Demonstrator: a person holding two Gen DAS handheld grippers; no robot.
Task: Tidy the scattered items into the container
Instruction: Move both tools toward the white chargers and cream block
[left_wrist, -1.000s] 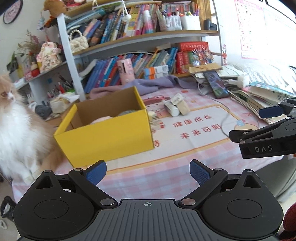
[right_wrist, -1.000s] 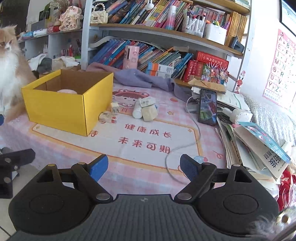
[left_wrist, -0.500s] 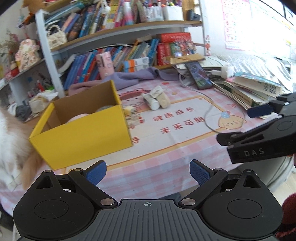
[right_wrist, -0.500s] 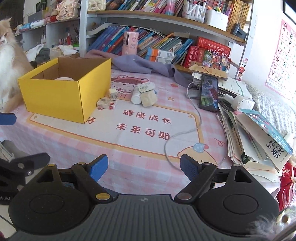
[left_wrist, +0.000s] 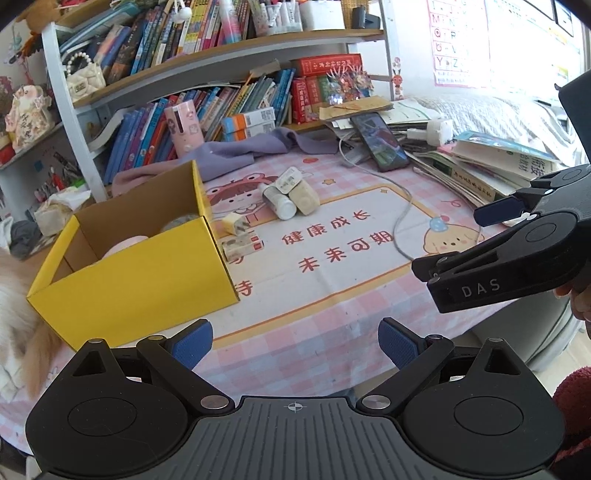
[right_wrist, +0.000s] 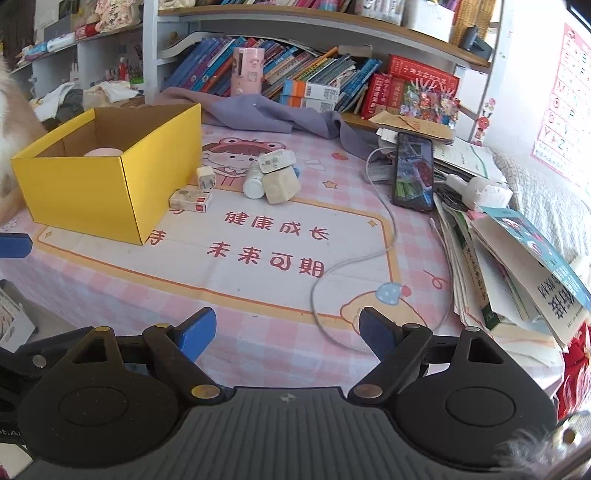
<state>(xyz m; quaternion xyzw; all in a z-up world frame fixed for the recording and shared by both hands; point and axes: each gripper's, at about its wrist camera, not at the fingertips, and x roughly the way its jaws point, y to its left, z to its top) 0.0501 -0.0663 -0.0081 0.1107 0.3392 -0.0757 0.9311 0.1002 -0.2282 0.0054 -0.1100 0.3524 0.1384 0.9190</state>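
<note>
Container: yellow cardboard box (right_wrist: 110, 184), open-topped, at left of centre in the right wrist view, standing on the pink checked worktop (right_wrist: 258, 302). Contents: one pale pink rounded item (right_wrist: 103, 152) and, seen only from the left wrist view, a grey rounded item (left_wrist: 181, 223) beside it; neither can be identified further.

Loose items just right of the box: white plug adapter (right_wrist: 205, 178); small red-and-white carton (right_wrist: 191, 200), lying flat. Farther right, a touching cluster: white bottle (right_wrist: 254, 184) on its side, beige cube-shaped item (right_wrist: 282, 184), flat labelled packet (right_wrist: 277, 161) resting on top of both.

Left hand-held gripper (left_wrist: 295, 341): fingers wide apart, empty, at the worktop's near edge.

Right hand-held gripper (right_wrist: 287, 334): fingers wide apart, empty, likewise at the near edge.
</note>
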